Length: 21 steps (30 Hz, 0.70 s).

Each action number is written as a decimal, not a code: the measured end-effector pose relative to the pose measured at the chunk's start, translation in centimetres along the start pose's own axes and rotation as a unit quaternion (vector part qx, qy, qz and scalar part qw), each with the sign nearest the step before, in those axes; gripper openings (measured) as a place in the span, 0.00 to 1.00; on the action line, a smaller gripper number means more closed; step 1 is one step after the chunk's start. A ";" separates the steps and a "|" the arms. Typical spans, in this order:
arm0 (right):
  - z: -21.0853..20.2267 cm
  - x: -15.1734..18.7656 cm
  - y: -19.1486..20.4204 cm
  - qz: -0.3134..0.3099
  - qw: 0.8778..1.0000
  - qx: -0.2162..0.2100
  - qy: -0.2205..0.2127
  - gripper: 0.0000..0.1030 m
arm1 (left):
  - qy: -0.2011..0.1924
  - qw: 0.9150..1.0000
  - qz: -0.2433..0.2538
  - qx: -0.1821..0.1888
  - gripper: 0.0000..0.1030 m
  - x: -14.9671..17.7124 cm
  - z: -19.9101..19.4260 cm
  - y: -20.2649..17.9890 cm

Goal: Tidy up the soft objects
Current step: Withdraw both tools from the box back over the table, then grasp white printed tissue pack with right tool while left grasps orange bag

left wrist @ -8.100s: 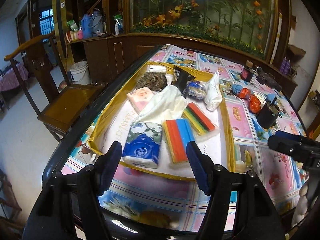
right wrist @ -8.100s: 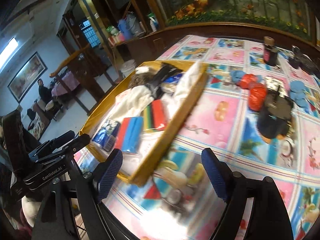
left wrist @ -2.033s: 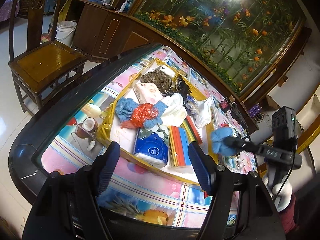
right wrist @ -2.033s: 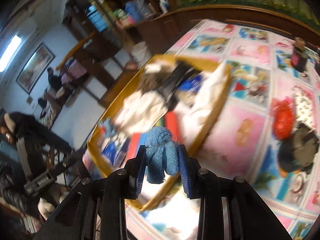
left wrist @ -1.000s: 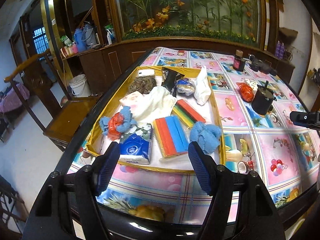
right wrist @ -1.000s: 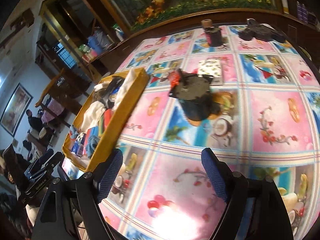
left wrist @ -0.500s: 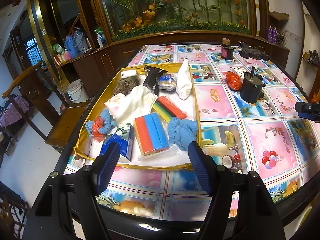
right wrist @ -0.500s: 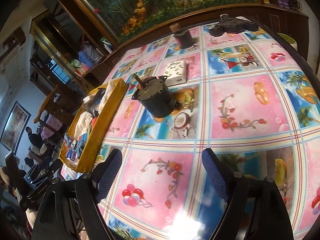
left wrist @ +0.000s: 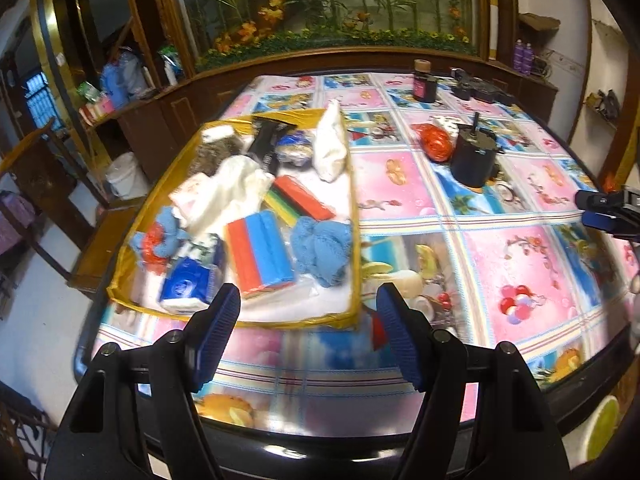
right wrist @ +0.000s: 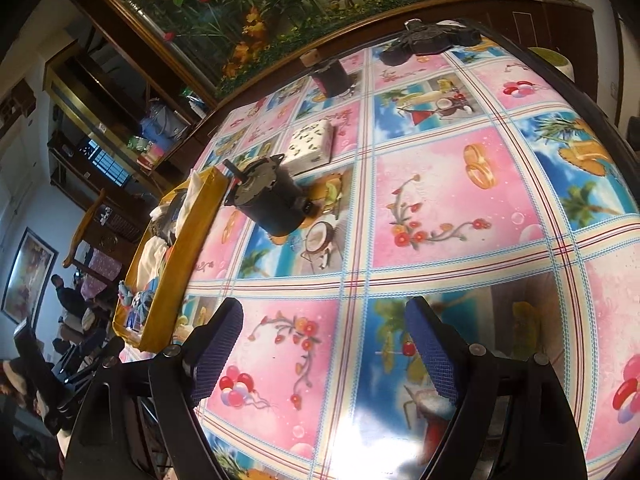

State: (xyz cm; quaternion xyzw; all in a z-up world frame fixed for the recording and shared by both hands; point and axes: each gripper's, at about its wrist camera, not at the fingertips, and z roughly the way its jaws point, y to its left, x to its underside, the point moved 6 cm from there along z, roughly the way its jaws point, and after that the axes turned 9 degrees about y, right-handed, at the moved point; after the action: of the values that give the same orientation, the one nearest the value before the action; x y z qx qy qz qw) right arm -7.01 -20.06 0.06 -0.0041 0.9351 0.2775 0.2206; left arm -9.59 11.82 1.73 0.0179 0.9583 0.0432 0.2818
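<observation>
Here, the yellow tray (left wrist: 352,216) sits on the left part of the table (left wrist: 520,248), packed with soft things. From its left side: a red and blue bundle (left wrist: 156,240), a blue tissue pack (left wrist: 192,280), a white cloth (left wrist: 232,192), a red and blue sponge block (left wrist: 258,254), then a fluffy blue cloth (left wrist: 320,250) crumpled by the tray's right wall. Further right, out on the tablecloth, a red mesh ball (left wrist: 436,142) lies just beside a black pot (left wrist: 474,160). The left gripper (left wrist: 308,332) hangs released over the tray's near edge, nothing between its fingers. The right gripper (right wrist: 324,348) is likewise empty, spread above bare tablecloth.
</observation>
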 end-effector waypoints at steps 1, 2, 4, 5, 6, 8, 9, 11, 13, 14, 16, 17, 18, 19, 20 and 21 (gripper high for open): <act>0.0 -0.1 -0.3 0.003 1.000 0.001 0.000 0.81 | 0.003 1.000 -0.001 0.018 0.68 0.0 0.1 -0.2; 0.0 -0.1 -0.4 0.005 1.000 0.002 0.001 0.81 | 0.004 0.999 -0.003 0.034 0.68 0.0 0.1 -0.5; -0.2 -0.5 -0.8 0.011 1.000 0.004 0.000 0.81 | 0.001 0.998 -0.006 0.067 0.68 -0.1 -0.4 -1.0; -0.3 -0.7 -1.0 0.012 1.000 0.006 -0.002 0.81 | -0.005 0.997 -0.006 0.079 0.68 -0.2 -0.7 -1.3; -0.6 -1.0 -1.2 0.014 1.000 0.009 -0.006 0.82 | -0.012 0.996 -0.004 0.085 0.68 -0.4 -1.1 -1.6; -0.9 -1.4 -1.6 0.016 1.000 0.014 -0.011 0.82 | -0.028 0.995 0.007 0.097 0.68 -0.8 -1.8 -2.3; -1.0 -1.7 -1.9 0.019 1.000 0.016 -0.014 0.83 | -0.031 0.994 0.013 0.102 0.68 -0.9 -2.0 -2.7; -1.2 -2.3 -2.3 0.024 0.999 0.020 -0.018 0.84 | -0.031 0.993 0.024 0.112 0.68 -1.0 -2.0 -3.4; -1.1 -2.7 -2.8 0.028 0.999 0.020 -0.019 0.84 | -0.025 0.992 0.031 0.120 0.68 -1.0 -1.7 -4.0; -1.0 -2.9 -3.0 0.030 0.999 0.021 -0.018 0.84 | -0.020 0.991 0.032 0.126 0.68 -1.1 -1.4 -4.2; -0.5 -3.6 -3.2 0.035 0.999 0.022 -0.013 0.84 | -0.006 0.989 0.029 0.146 0.68 -1.3 -0.6 -4.6; -0.2 -4.1 -3.1 0.036 0.999 0.020 -0.009 0.84 | 0.000 0.988 0.026 0.155 0.68 -1.3 -0.3 -4.7; 0.2 -4.7 -2.9 0.036 0.999 0.017 -0.005 0.84 | 0.007 0.986 0.020 0.166 0.68 -1.5 0.2 -4.9; 0.7 -5.6 -2.6 0.034 0.999 0.015 -0.002 0.84 | 0.015 0.984 0.015 0.175 0.68 -1.7 0.6 -5.0; 1.1 -6.4 -2.4 0.032 0.999 0.016 -0.001 0.84 | 0.021 0.983 0.011 0.181 0.68 -1.8 1.0 -5.0; 1.7 -7.6 -2.0 0.026 0.999 0.021 0.001 0.84 | 0.026 0.982 0.009 0.185 0.68 -1.9 1.3 -5.1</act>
State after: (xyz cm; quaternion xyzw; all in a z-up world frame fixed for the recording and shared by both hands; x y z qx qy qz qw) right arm 0.80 -21.70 0.93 0.0249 0.9406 0.2636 0.2125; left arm -7.35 6.72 1.16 0.0771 0.9566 -0.1318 0.2480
